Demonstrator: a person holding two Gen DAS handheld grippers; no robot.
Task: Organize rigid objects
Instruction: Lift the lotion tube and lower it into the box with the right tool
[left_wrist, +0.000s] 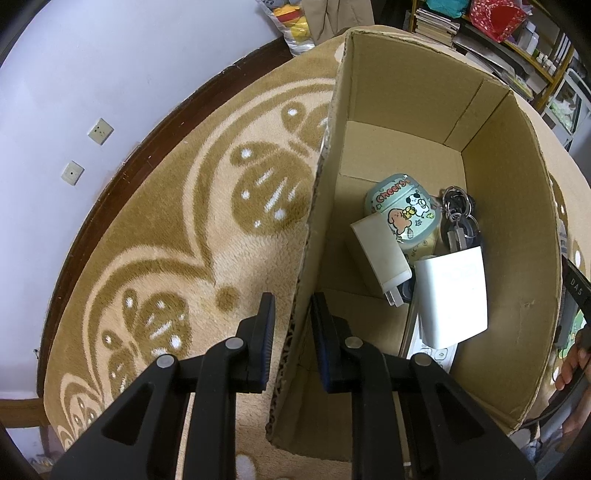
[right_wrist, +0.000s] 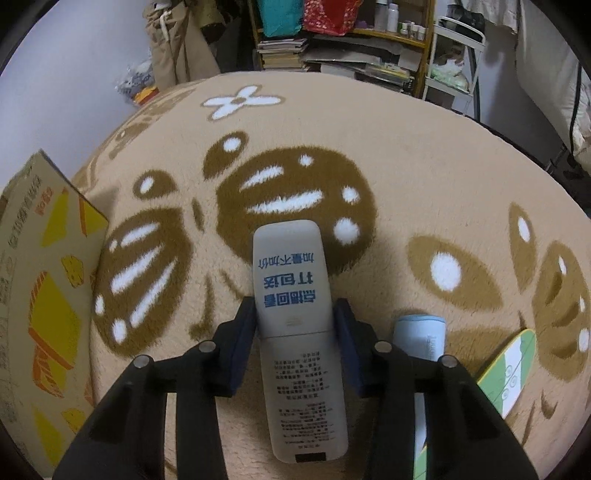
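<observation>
My left gripper (left_wrist: 293, 328) is shut on the left wall of an open cardboard box (left_wrist: 509, 221) that stands on a patterned beige blanket (left_wrist: 184, 240). Inside the box lie a cartoon-printed earbud case (left_wrist: 400, 210), a white charger (left_wrist: 382, 251), a bunch of keys (left_wrist: 460, 218) and a white adapter (left_wrist: 452, 295) resting on a remote. In the right wrist view a white remote control (right_wrist: 295, 314), back side up with blue print, lies on the blanket. My right gripper (right_wrist: 294, 332) has a pad against each of its long sides.
A light blue cylindrical item (right_wrist: 419, 332) and a green-and-white striped piece (right_wrist: 511, 369) lie right of the remote. The box's printed outer wall (right_wrist: 48, 295) stands at the left. Shelves with books (right_wrist: 284, 51) and bags line the far edge. A hand (left_wrist: 572, 369) shows beside the box.
</observation>
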